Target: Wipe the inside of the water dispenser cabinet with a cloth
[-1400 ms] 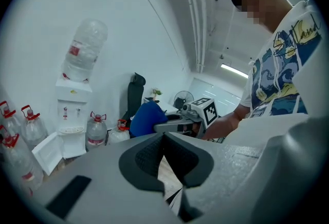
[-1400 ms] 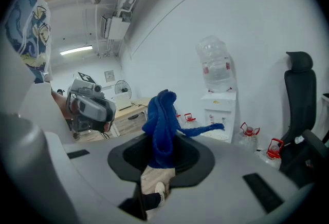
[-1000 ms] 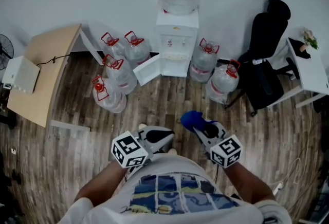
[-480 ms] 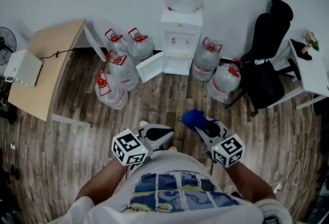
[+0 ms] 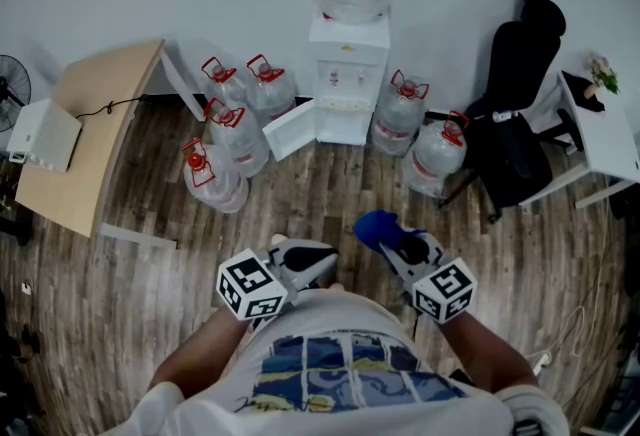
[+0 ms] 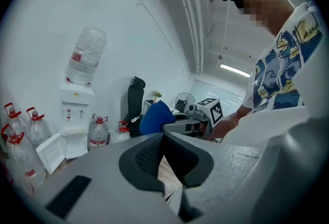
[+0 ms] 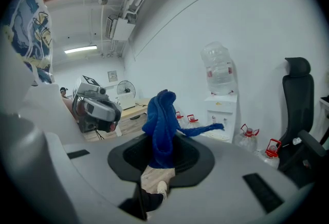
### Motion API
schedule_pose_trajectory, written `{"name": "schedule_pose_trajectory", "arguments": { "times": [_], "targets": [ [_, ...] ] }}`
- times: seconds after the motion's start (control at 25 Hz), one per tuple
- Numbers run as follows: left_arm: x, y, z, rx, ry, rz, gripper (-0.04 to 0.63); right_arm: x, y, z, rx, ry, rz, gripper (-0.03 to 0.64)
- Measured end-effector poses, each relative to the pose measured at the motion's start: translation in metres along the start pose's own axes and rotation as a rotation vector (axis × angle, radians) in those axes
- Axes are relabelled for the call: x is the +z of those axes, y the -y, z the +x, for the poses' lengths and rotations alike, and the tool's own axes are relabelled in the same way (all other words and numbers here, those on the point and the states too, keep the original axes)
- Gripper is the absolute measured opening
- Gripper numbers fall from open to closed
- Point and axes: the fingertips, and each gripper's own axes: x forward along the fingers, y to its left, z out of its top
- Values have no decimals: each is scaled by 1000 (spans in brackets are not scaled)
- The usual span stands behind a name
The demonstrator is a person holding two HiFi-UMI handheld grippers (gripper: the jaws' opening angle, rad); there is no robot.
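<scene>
The white water dispenser (image 5: 347, 89) stands against the far wall with a big bottle on top, and its lower cabinet door (image 5: 291, 132) hangs open to the left. It also shows small in the left gripper view as the dispenser (image 6: 73, 117) and in the right gripper view as the dispenser (image 7: 222, 115). My right gripper (image 5: 392, 246) is shut on a blue cloth (image 5: 376, 229), bunched up between its jaws as the cloth (image 7: 162, 128). My left gripper (image 5: 318, 264) is shut with nothing in it. Both are held close to my body, well short of the dispenser.
Several water jugs with red caps (image 5: 235, 129) crowd the floor left of the dispenser, and two more (image 5: 417, 139) stand on its right. A black office chair (image 5: 515, 114) and a white table (image 5: 600, 129) are at the right, a wooden desk (image 5: 85, 149) at the left.
The view has shifted slightly, with the dispenser drifting a little in the frame. Both grippers stay close to my body, the right one still holding the cloth.
</scene>
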Motion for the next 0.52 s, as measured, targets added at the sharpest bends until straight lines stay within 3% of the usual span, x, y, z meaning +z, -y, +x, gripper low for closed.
{"name": "schedule_pose_trajectory", "arguments": {
  "times": [0.52],
  "targets": [
    [-4,6,0,-7,0,2,-2,-3,-2,-2,16,28,7,83]
  ]
}}
